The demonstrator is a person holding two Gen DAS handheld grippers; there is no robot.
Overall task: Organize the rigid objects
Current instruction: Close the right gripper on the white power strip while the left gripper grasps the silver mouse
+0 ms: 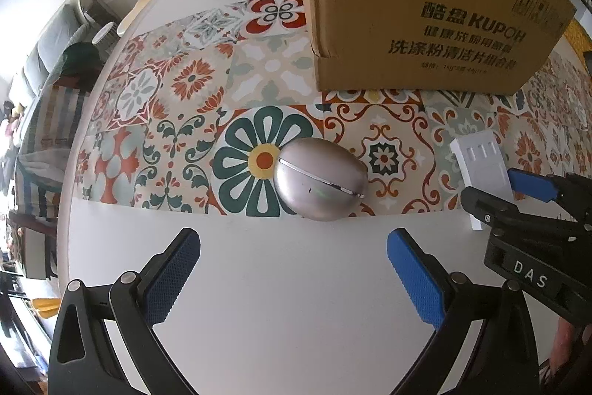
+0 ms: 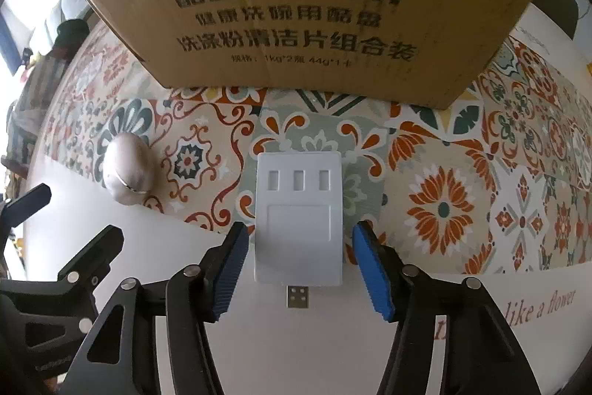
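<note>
Two grippers point down at a white table point(image 2: 296, 350) partly covered by a patterned tile-print mat point(image 2: 444, 202). Right gripper point(image 2: 298, 269): jaws partly open, blue pads point(image 2: 373, 273) flanking a white USB hub point(image 2: 299, 217) on both sides with a visible gap each side; nothing gripped. Hub lies flat across the mat's near edge, its plug on bare table pointing toward the camera, three slots facing a cardboard box point(image 2: 303, 2) standing farther back on the mat. Left gripper point(image 1: 292, 280): jaws wide open, empty, over bare table just short of the mat edge. A silvery egg-shaped case point(image 1: 320, 178) rests on the mat at that edge, ahead of the left pads, apart from the hub and the box.
</note>
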